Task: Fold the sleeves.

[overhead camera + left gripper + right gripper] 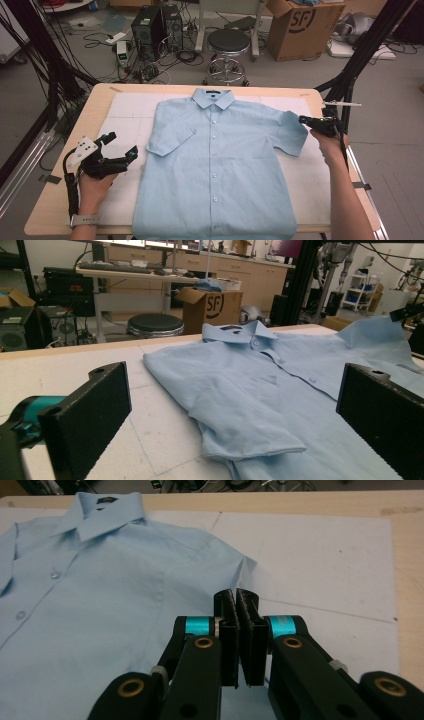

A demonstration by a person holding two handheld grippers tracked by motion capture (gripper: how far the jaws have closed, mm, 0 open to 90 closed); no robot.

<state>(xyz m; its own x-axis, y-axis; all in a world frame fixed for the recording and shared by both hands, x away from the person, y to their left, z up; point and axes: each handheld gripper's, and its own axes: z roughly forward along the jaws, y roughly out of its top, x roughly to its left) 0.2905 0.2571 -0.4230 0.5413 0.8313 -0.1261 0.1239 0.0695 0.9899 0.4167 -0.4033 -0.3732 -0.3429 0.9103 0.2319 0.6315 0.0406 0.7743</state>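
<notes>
Shirt fold: sleeve lift
We see right gripper (306,120) jaws clamped on the shirt (215,165) sleeve (292,131); left gripper (121,146) jaws apart; next we judge: fold sleeve inward

On the table (60,210) lie 1 white mat (125,107) and 1 light blue shirt (215,165) with 2 short sleeves and 1 collar. 2 hands hold 2 grippers: left gripper (120,145), right gripper (305,120). Behind stand 1 round stool (228,41) and 1 cardboard box (300,27).
</notes>
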